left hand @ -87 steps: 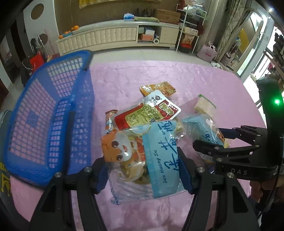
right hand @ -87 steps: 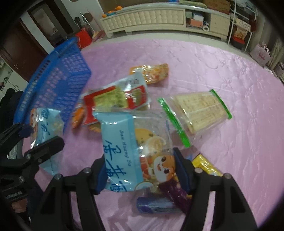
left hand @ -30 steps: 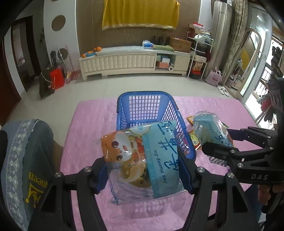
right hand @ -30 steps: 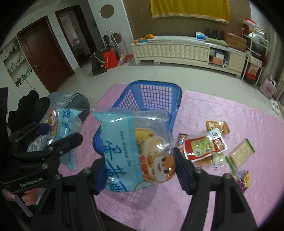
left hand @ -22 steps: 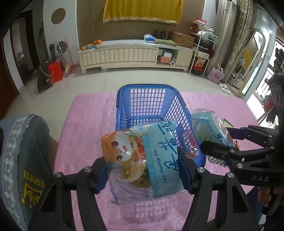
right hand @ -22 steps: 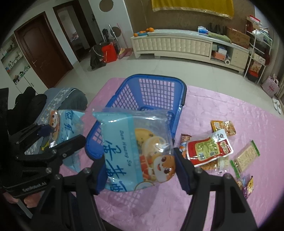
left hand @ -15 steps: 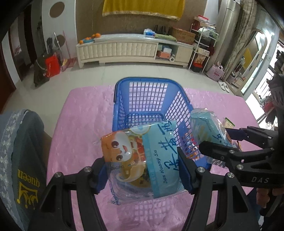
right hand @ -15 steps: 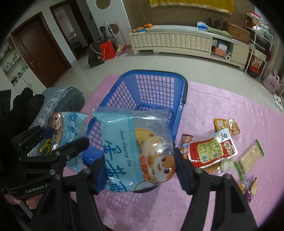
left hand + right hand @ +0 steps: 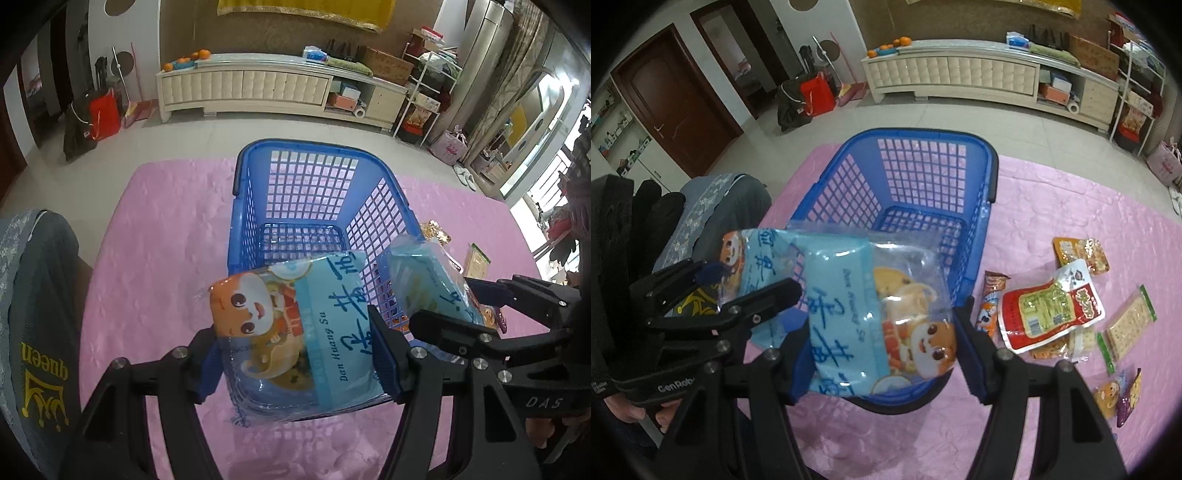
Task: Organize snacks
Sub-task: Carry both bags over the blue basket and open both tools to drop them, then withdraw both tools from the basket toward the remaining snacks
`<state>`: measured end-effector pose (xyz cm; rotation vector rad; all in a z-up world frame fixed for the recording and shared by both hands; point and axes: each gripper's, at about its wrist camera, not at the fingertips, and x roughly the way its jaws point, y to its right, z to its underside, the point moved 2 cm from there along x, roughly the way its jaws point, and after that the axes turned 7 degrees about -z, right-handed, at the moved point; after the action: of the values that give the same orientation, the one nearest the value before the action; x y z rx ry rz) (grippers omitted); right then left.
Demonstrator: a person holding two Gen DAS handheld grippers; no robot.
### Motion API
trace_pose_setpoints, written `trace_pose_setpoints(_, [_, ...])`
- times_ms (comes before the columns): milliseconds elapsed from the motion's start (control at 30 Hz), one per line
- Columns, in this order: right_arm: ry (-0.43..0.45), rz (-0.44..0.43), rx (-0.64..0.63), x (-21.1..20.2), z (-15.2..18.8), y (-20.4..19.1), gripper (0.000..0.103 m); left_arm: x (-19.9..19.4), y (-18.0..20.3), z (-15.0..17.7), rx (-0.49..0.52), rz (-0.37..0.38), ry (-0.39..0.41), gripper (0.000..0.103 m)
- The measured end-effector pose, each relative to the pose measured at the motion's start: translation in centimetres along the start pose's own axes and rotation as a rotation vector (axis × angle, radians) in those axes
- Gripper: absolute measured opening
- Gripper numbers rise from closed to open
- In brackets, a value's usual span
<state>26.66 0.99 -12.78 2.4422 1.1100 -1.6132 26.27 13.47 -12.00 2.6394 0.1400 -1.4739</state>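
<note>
Each tool's clamped on a crinkly clear-and-blue cartoon cookie bag: left tool (image 9: 295, 363) on left bag (image 9: 295, 332), right tool (image 9: 882, 350) on right bag (image 9: 875, 317), over the blue plastic lattice basket (image 9: 314, 184).

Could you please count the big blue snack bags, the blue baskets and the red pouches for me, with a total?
Blue snack bags: 2 (left bag, right bag, each held between a gripper's fingers)
Blue baskets: 1 (basket)
Red pouches: 1 (red pouch)
Total: 4
</note>
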Motion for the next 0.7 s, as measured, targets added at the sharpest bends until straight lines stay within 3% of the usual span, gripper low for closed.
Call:
trace_pose_setpoints(100, [-0.012, 0.02, 0.017, 0.2, 0.2, 0.4, 0.072, -0.2, 0.5, 0.3, 0.044, -0.06, 0.018, 0.072])
trace_pose_setpoints(267, [-0.003, 0.027, 0.028, -0.3, 0.8, 0.8, 0.084, -0.9, 0.4, 0.6, 0.046, -0.066, 0.021, 0.072])
trace_pose_setpoints(700, [0.064, 0.071, 0.018, -5.6, 3.0, 0.7, 0.084, -6.5, 2.5, 2.2, 0.037, -0.039, 0.062, 0.072])
